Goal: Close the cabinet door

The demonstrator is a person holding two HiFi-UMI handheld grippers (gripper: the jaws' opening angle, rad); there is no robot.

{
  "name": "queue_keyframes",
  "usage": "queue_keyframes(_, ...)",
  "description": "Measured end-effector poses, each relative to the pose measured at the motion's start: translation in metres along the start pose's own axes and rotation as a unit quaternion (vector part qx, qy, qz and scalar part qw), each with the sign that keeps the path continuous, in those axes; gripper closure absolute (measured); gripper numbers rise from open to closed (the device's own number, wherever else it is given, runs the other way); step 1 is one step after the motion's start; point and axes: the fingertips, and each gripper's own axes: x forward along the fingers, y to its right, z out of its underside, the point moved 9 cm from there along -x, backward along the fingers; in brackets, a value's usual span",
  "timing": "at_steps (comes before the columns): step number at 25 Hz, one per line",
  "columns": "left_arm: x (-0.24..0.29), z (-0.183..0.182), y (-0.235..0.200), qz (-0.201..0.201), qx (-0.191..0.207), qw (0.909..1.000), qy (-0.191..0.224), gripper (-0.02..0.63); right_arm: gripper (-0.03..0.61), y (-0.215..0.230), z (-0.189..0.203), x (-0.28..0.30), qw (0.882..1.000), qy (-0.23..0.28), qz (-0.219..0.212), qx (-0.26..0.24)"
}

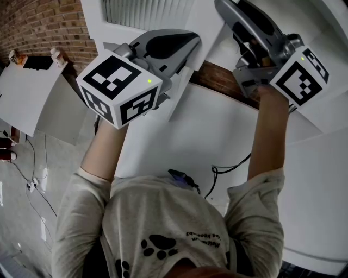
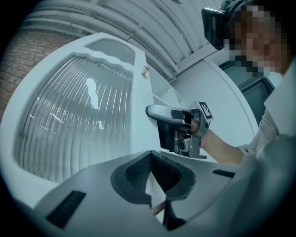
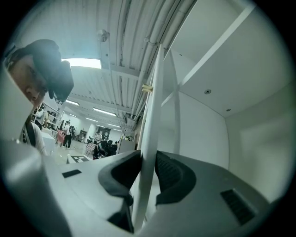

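Observation:
The white cabinet door (image 2: 78, 115) has a ribbed glass panel and stands swung out from the cabinet. My left gripper (image 2: 150, 159) is shut on the door's free edge, and the thin white panel runs down between its dark pads. In the head view this gripper (image 1: 191, 43) sits at the edge of the door (image 1: 184, 89). My right gripper (image 3: 145, 171) is shut on the same thin door edge (image 3: 155, 106), seen end-on. From the left gripper view it (image 2: 155, 111) meets the edge higher up. In the head view the right gripper (image 1: 231, 11) reaches to the top border.
The white cabinet interior (image 3: 203, 134) with a shelf lies right of the door. A small brass fitting (image 3: 147, 88) sits near the door's top. A brick wall (image 1: 49, 21) stands at the far left. A black cable (image 1: 228, 168) hangs by the person's chest. People (image 3: 67, 134) stand far off.

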Motion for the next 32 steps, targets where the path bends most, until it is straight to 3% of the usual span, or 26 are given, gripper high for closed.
queue_keyframes(10,0.013,0.006,-0.009,-0.005,-0.015,0.9999,-0.006,0.606,0.468,0.013,0.009,0.000,1.000,0.012,0.018,-0.003)
queue_keyframes(17,0.021,0.012,-0.007,0.001,-0.013,0.9998,-0.013,0.606,0.454,0.011,0.016,-0.017,0.996,-0.007,0.081,-0.030)
queue_keyframes(32,0.037,0.010,-0.030,0.011,-0.024,0.9995,-0.015,0.606,0.457,0.015,0.025,-0.025,0.989,-0.041,0.140,-0.020)
